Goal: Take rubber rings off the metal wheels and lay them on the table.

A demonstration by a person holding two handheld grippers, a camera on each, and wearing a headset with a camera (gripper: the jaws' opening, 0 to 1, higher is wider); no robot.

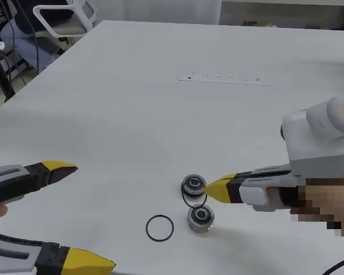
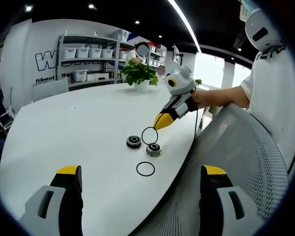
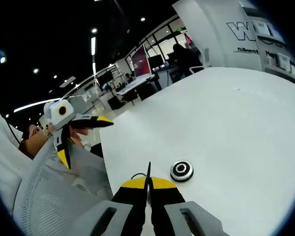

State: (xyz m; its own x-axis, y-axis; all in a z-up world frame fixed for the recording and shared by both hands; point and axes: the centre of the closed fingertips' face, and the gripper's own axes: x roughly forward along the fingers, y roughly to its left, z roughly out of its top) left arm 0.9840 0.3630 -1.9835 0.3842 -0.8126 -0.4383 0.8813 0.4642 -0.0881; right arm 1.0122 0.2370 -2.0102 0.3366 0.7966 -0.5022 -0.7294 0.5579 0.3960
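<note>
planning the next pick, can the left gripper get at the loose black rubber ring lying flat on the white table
Probably yes: the left gripper is open, and only bare white table lies between it and the loose black rubber ring.

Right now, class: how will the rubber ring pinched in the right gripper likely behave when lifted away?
The rubber ring looks thin, so probably floppy and very light; it hangs as a loop from the shut right gripper. Laid down, it should lie flat rather than roll, like the loose ring on the table.

"Diligent" on white wall [image 3: 211, 34]
</note>
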